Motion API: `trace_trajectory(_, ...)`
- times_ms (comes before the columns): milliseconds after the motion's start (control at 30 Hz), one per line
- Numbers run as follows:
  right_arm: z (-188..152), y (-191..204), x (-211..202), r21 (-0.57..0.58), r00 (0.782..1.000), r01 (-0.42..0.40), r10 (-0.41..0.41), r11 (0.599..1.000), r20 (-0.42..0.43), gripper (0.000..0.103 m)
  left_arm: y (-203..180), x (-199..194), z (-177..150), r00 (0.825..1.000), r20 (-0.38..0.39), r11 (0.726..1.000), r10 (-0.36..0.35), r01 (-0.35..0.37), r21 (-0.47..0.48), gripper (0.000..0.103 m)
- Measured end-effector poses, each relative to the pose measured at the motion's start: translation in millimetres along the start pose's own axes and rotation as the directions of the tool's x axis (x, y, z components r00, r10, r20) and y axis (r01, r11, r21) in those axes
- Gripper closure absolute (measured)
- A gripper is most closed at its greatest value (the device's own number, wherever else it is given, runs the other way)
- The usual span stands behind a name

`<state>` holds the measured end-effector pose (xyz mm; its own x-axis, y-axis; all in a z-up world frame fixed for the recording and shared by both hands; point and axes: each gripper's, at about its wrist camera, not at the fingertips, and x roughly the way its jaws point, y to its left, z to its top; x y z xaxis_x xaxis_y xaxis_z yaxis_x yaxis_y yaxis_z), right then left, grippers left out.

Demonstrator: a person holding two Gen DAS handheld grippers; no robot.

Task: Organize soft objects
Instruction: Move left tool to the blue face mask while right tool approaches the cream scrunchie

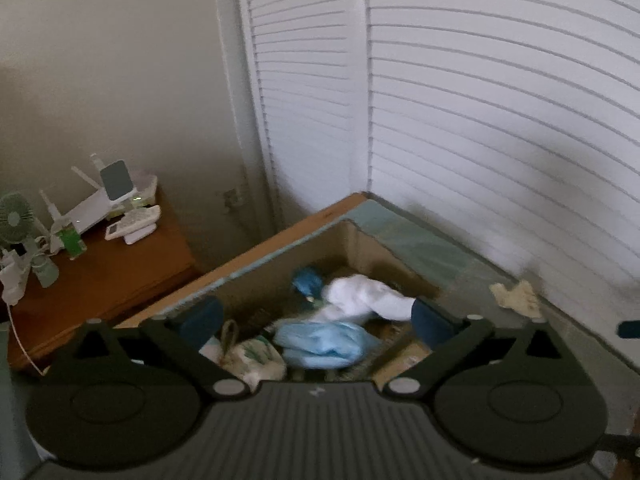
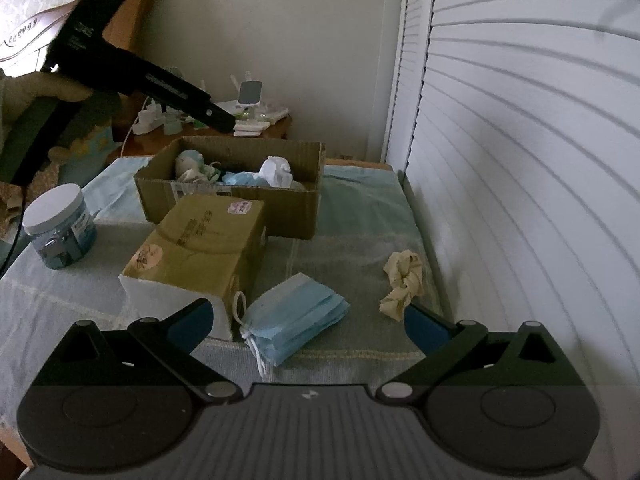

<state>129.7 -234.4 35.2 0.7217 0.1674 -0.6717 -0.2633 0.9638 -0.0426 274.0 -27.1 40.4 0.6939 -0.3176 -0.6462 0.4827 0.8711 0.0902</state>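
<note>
Masks (image 2: 294,314), a flat blue stack, are lying near the front edge of the bed (image 2: 360,248), just beside the tan carton (image 2: 196,252), and they are waiting for you. Going left to right, the open box (image 2: 228,184) toward the bed's far edge is already holding several soft things: a pale bundle, a light blue cloth (image 1: 326,344) and a white sock (image 1: 362,296). Then comes the mask stack, its long axis running from near-left to far-right, ear loops spilling off the near-left end. Further right, close to the bed's right edge by the shutters, a crumpled cream rag (image 2: 402,284) is sitting loose. So you are partway through, I judge: two pieces are still outside the box.

Your left gripper (image 1: 316,320) is hovering over the box with jaws spread wide, nothing between them. Your right gripper (image 2: 306,326) is standing wide open too, framing the masks without pressing on them.
</note>
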Motion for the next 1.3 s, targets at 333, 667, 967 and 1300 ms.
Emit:
trace_trajectory(333, -14, 3, -8, 0.000, 1.000, 0.002, -0.002, 1.000, -0.021, 0.000, -45, -22, -6, 0.996, -0.057, 0.996, -0.075, 0.078, 0.042, 0.001)
trace_trajectory(667, -32, 0, -15, -0.007, 0.999, 0.030, -0.030, 1.000, -0.043, 0.000, -96, -13, -7, 0.976, -0.096, 0.976, -0.196, 0.203, 0.078, 0.001)
trace_trajectory(967, -46, -8, -21, 0.009, 0.998, 0.046, -0.045, 0.999, -0.051, 0.000, -134, 14, -8, 0.956, -0.192, 0.965, -0.222, 0.244, 0.099, 0.001)
trace_trajectory(1300, -49, -15, -24, 0.027, 0.999, 0.037, -0.036, 0.999, -0.041, 0.000, -157, 54, -8, 0.896, -0.396, 0.973, -0.202, 0.231, 0.026, 0.004)
